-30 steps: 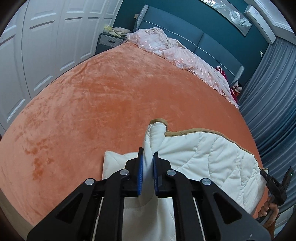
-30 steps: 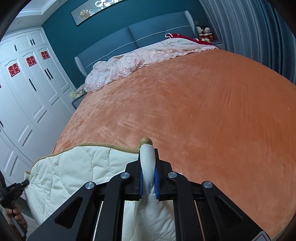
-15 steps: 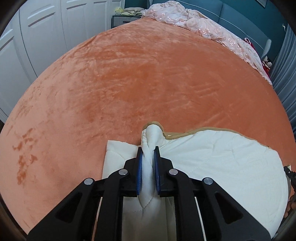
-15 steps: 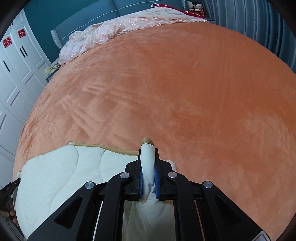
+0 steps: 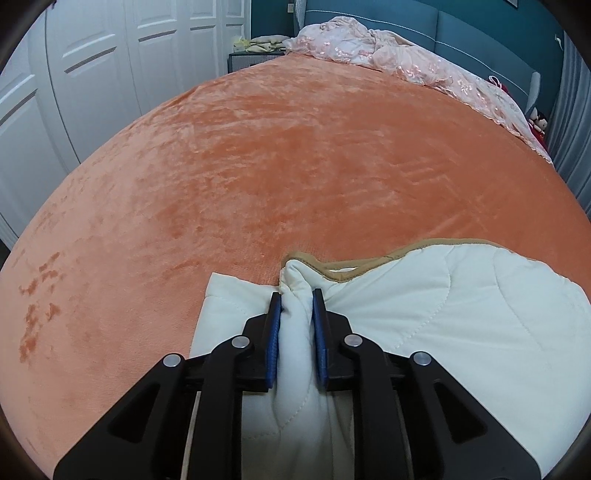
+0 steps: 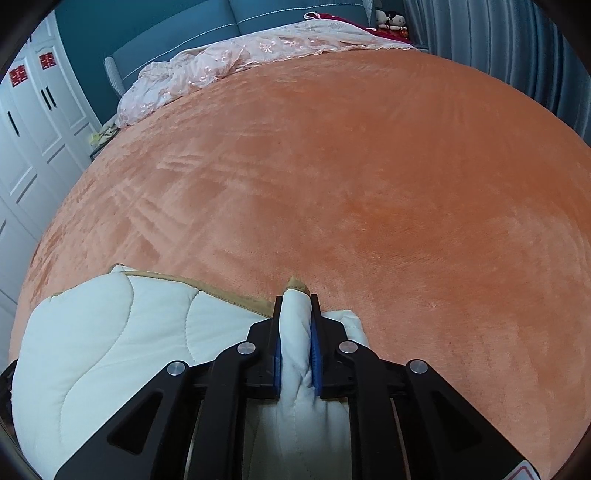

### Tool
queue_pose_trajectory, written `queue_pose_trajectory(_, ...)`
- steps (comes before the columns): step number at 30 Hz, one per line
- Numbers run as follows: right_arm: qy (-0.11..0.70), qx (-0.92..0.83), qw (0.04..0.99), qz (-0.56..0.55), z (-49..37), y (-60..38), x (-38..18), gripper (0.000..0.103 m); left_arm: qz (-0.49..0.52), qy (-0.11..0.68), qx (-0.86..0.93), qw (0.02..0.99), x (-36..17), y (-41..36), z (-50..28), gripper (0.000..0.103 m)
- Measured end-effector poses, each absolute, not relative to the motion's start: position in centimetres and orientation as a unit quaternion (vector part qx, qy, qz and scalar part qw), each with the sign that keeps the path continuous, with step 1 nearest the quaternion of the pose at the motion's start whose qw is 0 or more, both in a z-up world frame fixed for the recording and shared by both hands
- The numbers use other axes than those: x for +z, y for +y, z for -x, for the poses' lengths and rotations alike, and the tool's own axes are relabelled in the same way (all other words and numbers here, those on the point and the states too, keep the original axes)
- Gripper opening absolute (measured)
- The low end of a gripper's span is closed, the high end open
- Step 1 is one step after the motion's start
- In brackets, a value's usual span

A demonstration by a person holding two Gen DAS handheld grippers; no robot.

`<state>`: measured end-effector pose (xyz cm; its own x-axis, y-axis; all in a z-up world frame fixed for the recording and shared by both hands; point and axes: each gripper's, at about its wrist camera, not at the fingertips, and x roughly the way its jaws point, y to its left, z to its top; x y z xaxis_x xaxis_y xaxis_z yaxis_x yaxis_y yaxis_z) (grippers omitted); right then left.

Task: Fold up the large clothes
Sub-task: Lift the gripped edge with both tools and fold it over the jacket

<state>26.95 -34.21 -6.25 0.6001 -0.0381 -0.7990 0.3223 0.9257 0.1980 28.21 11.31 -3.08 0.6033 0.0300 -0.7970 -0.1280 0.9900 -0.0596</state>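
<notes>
A cream quilted garment (image 5: 461, 314) with a tan trimmed edge lies on the near part of an orange bed cover (image 5: 295, 166). My left gripper (image 5: 296, 295) is shut on a bunched corner of the garment, low over a folded layer beneath it. In the right wrist view my right gripper (image 6: 296, 297) is shut on the other corner of the cream garment (image 6: 110, 332), whose tan edge runs left from the jaws. The garment spreads between the two grippers. What lies under the grippers is hidden.
A pink lace blanket (image 5: 406, 62) lies bunched along the blue headboard (image 5: 480, 22). White wardrobe doors (image 5: 92, 74) stand on the left, a nightstand (image 5: 243, 61) beside them. Grey curtains (image 6: 517, 48) hang on the right. The orange cover (image 6: 369, 166) spreads wide ahead.
Both grippers have moved down and forward with the garment's corners, bringing the top edge onto the bed over the lower layer. The held fold now lies flatter.
</notes>
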Motion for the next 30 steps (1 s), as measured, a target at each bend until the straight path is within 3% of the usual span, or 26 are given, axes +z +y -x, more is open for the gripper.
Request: queue_pose_trajectory(30,0.431,-0.111,0.881,-0.163,-27.20,-34.14,-6.49,0.009,0.040,0.426,0.061,0.902,-3.68,10.95,-28.54,0.016)
